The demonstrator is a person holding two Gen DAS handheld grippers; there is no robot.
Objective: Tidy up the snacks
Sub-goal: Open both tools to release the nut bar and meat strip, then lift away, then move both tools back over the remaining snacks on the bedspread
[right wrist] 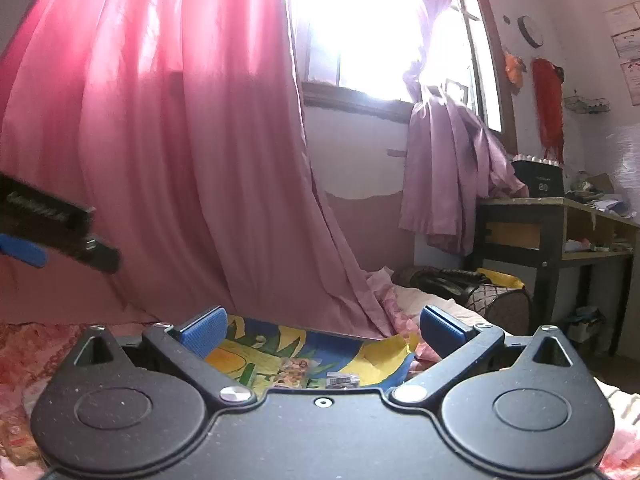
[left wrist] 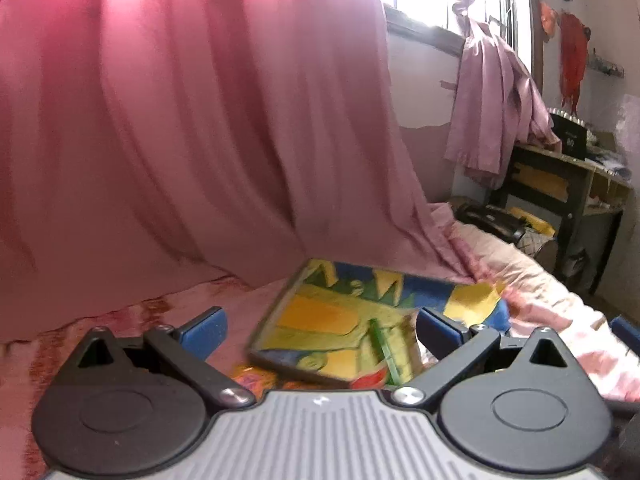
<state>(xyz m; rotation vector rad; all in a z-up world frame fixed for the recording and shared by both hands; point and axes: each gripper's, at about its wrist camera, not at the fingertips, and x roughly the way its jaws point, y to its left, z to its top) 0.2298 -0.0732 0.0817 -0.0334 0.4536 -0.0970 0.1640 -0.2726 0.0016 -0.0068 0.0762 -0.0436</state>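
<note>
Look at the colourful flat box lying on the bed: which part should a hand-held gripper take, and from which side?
Probably the near raised rim of the colourful flat box, approached from the camera's side, one finger inside and one outside. It lies flat on the bed, far too wide to span, and a pink curtain crowds its far edge. Packets inside look blurred.

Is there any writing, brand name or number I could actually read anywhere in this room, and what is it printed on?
"80", roughly: pale digits on the dark box on the desk; blurred, so uncertain.
Colourful tray on the bed: pictures only, no legible words.
Small printed label on the tray: too small to read.
Papers on the wall: too blurred to read.
Nothing else legible.
</note>
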